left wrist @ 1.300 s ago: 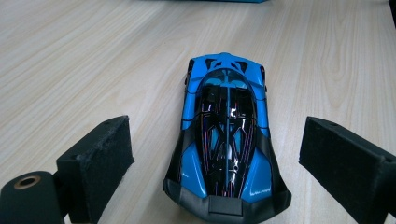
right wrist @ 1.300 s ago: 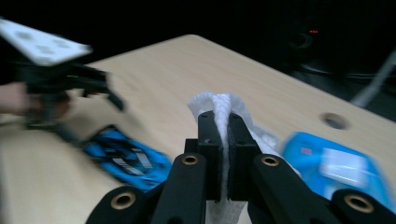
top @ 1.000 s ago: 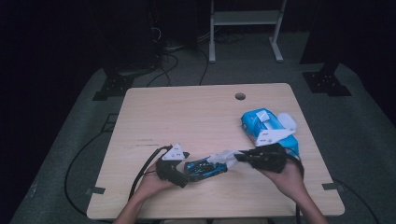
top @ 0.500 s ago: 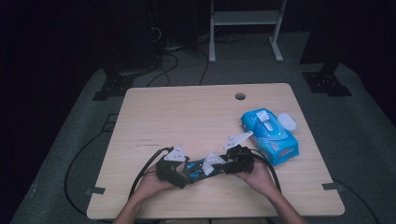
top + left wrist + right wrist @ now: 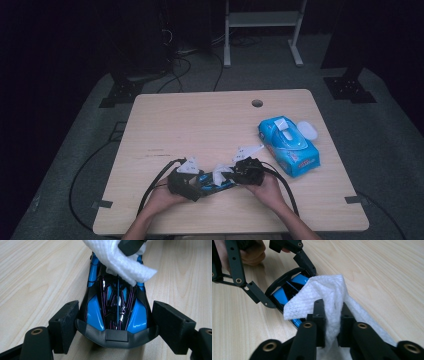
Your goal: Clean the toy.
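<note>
A blue and black toy car (image 5: 115, 307) lies on the wooden table (image 5: 200, 125) near its front edge. My left gripper (image 5: 116, 322) has just been closing its jaws; both pads now touch the car's end. My right gripper (image 5: 332, 312) has also just been closing and is shut on a white wipe (image 5: 324, 292), which drapes over the car (image 5: 282, 293). In the high view the left gripper (image 5: 201, 183) and right gripper (image 5: 226, 176) face each other across the car (image 5: 215, 182), with the wipe (image 5: 219, 174) between them.
A blue pack of wipes (image 5: 289, 146) lies at the right of the table, its white lid (image 5: 306, 130) flipped open. There is a round hole (image 5: 257, 103) near the far edge. Cables trail from both grippers toward the front edge.
My right gripper came left and down from beside the wipes pack to the car, bringing the wipe onto it. The left hand kept its place while its jaws narrowed on the car.
</note>
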Demonstrator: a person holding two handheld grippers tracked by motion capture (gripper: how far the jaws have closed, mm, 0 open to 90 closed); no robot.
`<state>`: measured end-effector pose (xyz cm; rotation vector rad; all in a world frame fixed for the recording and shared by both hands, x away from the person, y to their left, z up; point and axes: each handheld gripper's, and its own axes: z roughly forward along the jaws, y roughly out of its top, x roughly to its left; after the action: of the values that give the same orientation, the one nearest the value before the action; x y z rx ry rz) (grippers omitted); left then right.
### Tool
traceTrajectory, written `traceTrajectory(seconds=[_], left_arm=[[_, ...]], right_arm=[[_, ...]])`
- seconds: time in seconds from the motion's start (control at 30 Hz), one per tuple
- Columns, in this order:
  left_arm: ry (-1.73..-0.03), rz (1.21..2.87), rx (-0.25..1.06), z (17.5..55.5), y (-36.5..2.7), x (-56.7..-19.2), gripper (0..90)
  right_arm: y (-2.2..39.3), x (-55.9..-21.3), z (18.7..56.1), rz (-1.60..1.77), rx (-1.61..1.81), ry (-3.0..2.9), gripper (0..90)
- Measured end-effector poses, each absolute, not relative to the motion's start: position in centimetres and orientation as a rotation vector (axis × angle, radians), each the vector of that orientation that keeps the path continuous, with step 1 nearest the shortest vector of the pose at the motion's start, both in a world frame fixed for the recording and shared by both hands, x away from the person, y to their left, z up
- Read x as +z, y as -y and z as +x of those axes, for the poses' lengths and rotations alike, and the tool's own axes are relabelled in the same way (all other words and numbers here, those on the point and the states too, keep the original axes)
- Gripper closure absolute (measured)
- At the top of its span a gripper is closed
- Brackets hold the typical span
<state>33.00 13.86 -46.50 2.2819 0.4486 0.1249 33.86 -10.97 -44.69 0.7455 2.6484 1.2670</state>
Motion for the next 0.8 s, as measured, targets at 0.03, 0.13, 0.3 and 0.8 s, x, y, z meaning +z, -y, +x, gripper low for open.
traceTrajectory(seconds=[0.03, 0.13, 0.3, 0.8], left_arm=[[-0.447, 2.282, 0.125, 33.0, -13.9, -46.5, 23.3], [-0.445, 2.283, 0.127, 33.0, -13.8, -46.5, 23.5], [-0.444, 2.285, 0.131, 33.0, -13.8, -46.5, 23.6], [-0.421, 2.298, 0.142, 33.1, -13.5, -46.5, 23.8]], right_arm=[[11.1, -44.8, 33.9, 0.748, 1.271, -2.651, 81.3], [11.6, -44.9, 33.8, 0.758, 1.264, -2.659, 82.2], [12.8, -45.2, 33.8, 0.781, 1.195, -2.667, 82.9], [13.2, -45.7, 33.4, 0.771, 1.236, -2.664, 85.3]])
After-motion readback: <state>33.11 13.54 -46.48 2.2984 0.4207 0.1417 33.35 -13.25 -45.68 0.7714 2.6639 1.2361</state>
